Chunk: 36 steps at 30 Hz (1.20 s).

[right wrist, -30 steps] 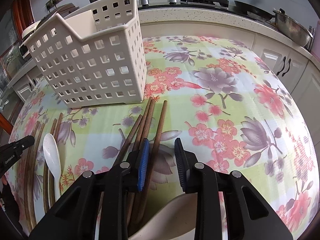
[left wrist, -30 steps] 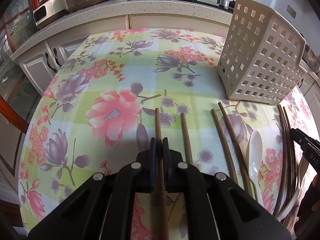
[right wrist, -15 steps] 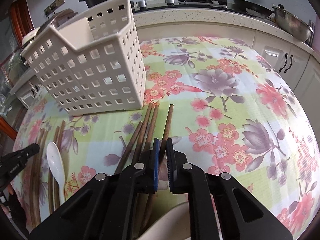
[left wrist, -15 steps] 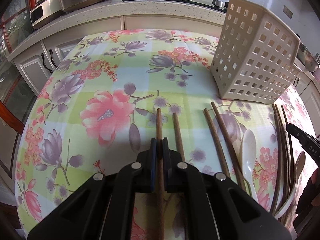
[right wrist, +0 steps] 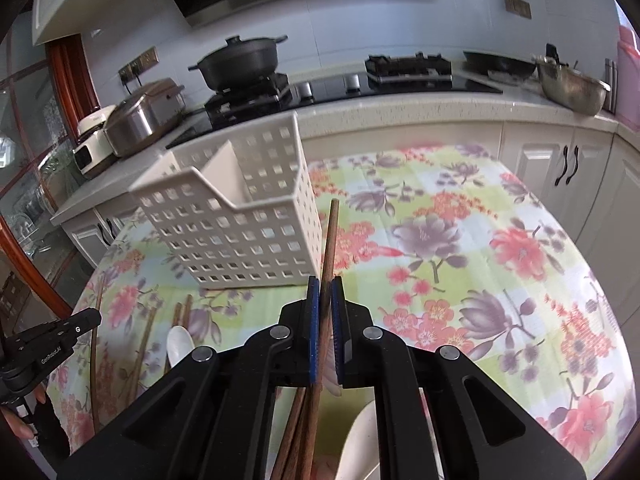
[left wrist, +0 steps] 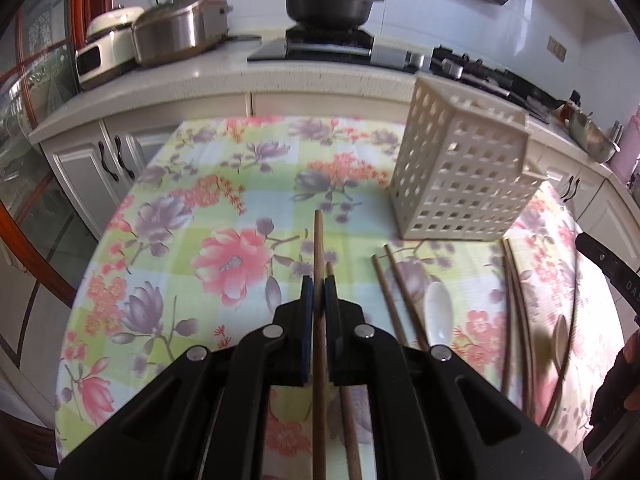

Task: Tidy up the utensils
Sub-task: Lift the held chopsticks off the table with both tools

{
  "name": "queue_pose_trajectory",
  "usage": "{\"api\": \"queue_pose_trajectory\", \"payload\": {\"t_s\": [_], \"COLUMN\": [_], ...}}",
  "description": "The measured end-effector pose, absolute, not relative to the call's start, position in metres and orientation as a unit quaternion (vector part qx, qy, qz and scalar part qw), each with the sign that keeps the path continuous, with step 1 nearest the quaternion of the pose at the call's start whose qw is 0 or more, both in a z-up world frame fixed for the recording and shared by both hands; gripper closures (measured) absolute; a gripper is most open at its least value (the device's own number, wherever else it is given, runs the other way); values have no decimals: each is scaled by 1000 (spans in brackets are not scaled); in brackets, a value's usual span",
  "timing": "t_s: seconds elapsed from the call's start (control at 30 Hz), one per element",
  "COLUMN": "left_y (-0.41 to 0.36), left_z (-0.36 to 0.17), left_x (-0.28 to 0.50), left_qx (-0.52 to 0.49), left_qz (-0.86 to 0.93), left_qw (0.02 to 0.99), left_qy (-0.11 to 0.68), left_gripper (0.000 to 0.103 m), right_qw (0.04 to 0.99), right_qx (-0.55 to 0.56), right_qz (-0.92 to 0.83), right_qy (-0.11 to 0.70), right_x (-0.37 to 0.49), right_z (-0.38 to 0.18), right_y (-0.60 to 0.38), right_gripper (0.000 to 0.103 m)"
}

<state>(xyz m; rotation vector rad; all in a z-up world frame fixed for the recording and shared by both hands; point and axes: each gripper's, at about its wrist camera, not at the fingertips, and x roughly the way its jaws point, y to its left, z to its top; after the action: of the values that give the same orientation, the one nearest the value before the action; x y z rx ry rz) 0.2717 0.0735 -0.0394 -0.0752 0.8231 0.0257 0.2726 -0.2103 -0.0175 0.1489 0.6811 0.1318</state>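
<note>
Chopstick (left wrist: pixel 319 240) per gripper (left wrist: pixel 319 292) (both clamped)

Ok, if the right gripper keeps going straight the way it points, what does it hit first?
Probably the white utensil basket: the chopstick held in the right gripper points at its near right corner. Depth is unclear; it might just pass on the right.

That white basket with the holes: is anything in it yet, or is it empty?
Empty as far as shown. The right wrist view looks into the white basket from above: divider and bare walls, no utensils; its floor is hidden.
</note>
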Motion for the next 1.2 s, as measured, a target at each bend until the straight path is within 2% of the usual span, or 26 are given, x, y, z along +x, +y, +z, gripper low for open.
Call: {"api": "queue_pose_trajectory", "payload": {"t_s": [0.3,0.47,0.53,0.57,0.6,0.67,0.77,0.87,0.97,1.2], "left_y": [63,60,60,61,62,65,68,67,65,60], "left_z": [-9,-9,-12,-14,-17,-24,-36,-43,-45,-49], "left_x": [239,231,231,231,233,237,244,252,260,273], "left_qx": [-33,-32,-35,-36,-38,-42,-44,-41,-38,-36], "left_qz": [9,6,5,5,4,4,4,1,-1,-4], "left_qw": [931,931,930,929,929,926,921,919,920,921], "left_qy": [364,364,366,367,369,375,386,391,391,388], "left_gripper": [97,97,97,97,97,97,97,97,97,97], "right_qw": [952,942,937,936,933,930,922,909,901,888], "right_qx": [62,73,68,67,67,67,49,38,32,14], "right_qz": [74,64,57,57,57,56,46,39,33,17], "right_qy": [290,321,337,342,349,358,382,412,432,459], "right_x": [242,246,250,251,253,258,269,282,295,316], "right_z": [14,1,-8,-13,-18,-30,-48,-68,-82,-96], "right_y": [-209,-218,-220,-220,-221,-221,-217,-214,-212,-207], "right_gripper": [96,94,90,81,67,54,56,67,73,79]}}
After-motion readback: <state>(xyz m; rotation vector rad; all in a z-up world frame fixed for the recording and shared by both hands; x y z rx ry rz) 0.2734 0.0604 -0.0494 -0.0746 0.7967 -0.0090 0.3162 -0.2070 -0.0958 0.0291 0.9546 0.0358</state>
